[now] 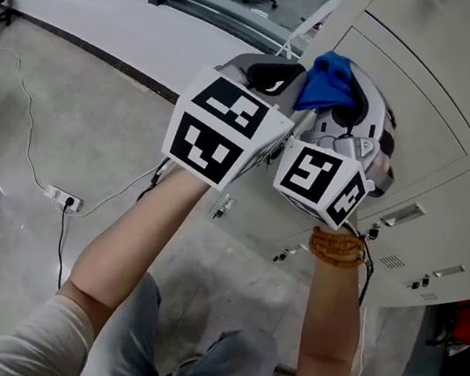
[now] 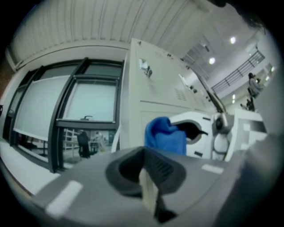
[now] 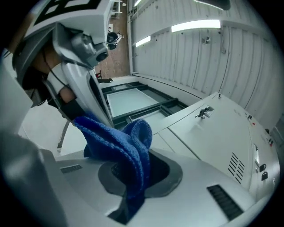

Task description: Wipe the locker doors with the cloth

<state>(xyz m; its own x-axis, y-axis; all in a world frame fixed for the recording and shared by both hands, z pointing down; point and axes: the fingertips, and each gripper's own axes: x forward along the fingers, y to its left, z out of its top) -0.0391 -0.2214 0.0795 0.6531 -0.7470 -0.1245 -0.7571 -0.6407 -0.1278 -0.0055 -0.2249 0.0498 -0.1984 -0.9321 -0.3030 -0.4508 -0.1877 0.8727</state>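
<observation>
In the head view, the left gripper [image 1: 270, 74] and the right gripper [image 1: 347, 112] are held up close together in front of the lockers [image 1: 434, 118]. The blue cloth [image 1: 330, 75] is seen at the tip of the right gripper, near a pale door. Whether it touches the door cannot be told from here. Far below, a power strip [image 1: 64, 197] with its cable lies on the floor [image 1: 72, 93].

In the left gripper view, the jaws of the left gripper are seen pressed together with nothing between them. The cloth is seen beyond them, bunched at the front of the right gripper, and the locker doors rise behind it.

In the right gripper view, the jaws are clamped on the cloth. One fold stands up above them and a tail hangs down in the gap. The locker doors lie to the right, a little apart from the cloth.

The step in hand is judged to be the approach to the doors, with the wiping itself not yet begun. For the next move, the cloth should be pressed against one door and drawn across it, and the locks and vents should be passed with care so that the cloth is not caught.

All the locker doors in sight are shut, so nothing can be said of what is kept inside.
</observation>
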